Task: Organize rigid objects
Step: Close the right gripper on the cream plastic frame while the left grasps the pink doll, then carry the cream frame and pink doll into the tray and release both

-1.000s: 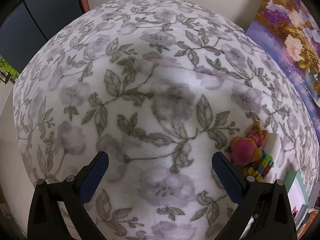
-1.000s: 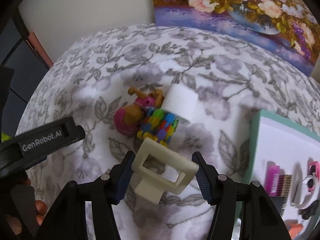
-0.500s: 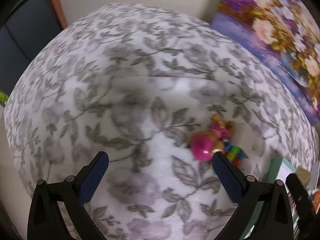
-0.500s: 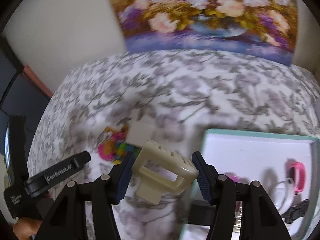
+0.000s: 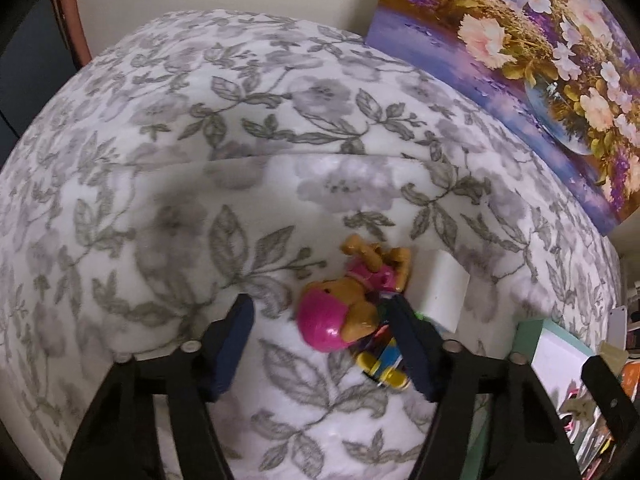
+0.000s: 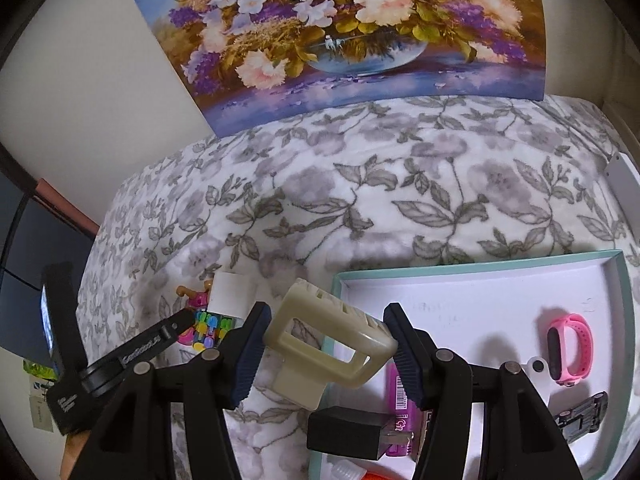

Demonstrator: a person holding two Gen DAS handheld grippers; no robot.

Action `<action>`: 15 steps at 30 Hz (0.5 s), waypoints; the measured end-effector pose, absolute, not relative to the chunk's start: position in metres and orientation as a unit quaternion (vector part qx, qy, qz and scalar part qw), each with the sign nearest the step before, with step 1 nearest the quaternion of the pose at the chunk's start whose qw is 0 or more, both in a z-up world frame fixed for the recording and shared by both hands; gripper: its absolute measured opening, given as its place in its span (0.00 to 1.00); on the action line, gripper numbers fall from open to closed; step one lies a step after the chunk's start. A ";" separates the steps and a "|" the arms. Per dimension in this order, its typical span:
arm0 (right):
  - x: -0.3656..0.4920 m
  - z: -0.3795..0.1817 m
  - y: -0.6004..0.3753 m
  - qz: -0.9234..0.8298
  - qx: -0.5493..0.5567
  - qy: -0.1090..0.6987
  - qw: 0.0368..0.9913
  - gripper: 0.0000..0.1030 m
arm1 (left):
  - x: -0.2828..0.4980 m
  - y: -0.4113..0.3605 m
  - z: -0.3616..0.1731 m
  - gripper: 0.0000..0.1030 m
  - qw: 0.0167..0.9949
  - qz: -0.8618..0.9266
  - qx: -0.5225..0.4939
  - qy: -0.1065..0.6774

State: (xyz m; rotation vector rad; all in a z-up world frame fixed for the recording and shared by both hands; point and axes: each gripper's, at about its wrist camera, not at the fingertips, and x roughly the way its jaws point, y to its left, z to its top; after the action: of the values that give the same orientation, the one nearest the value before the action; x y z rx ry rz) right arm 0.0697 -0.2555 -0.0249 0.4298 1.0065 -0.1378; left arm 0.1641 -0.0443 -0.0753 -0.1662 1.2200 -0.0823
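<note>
Toy dog [image 5: 347, 312] lies on the floral blanket [image 5: 280, 160] as our left gripper [image 5: 324, 344] jaws narrow around it, untouching; our right gripper [image 6: 324, 354] carries the clamped beige frame [image 6: 332, 340] trayward [image 6: 480, 268].

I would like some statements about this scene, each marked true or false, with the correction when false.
1. The right gripper holds a beige plastic piece. True.
2. The pink wristband lies on the blanket. False: it lies in the tray.
3. The left gripper holds the toy figure. False: its pads do not press on it.
4. A flower painting leans behind the blanket. True.
</note>
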 end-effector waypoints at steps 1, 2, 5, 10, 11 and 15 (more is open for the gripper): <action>0.070 -0.026 -0.255 -0.065 0.203 0.479 0.851 0.60 | 0.165 -0.045 -0.077 0.55 0.815 -0.042 -0.081 0.573; 0.070 -0.027 -0.255 -0.065 0.202 0.480 0.851 0.60 | 0.165 -0.046 -0.078 0.48 0.816 -0.048 -0.088 0.570; 0.071 -0.031 -0.255 -0.065 0.201 0.484 0.849 0.60 | 0.165 -0.049 -0.077 0.42 0.819 -0.051 -0.081 0.566; 0.070 -0.033 -0.258 -0.068 0.210 0.488 0.845 0.60 | 0.162 -0.042 -0.072 0.42 0.818 -0.051 -0.092 0.565; 0.070 -0.032 -0.259 -0.068 0.210 0.487 0.845 0.60 | 0.161 -0.040 -0.068 0.42 0.821 -0.050 -0.091 0.562; 0.064 -0.024 -0.265 -0.073 0.218 0.481 0.846 0.60 | 0.156 -0.037 -0.045 0.42 0.833 -0.055 -0.096 0.542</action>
State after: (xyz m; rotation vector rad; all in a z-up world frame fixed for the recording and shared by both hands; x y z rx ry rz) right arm 0.0641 -0.2651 -0.0237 0.4590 1.0142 -0.1543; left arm 0.1555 -0.0368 -0.0454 -0.2027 1.1496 -0.1170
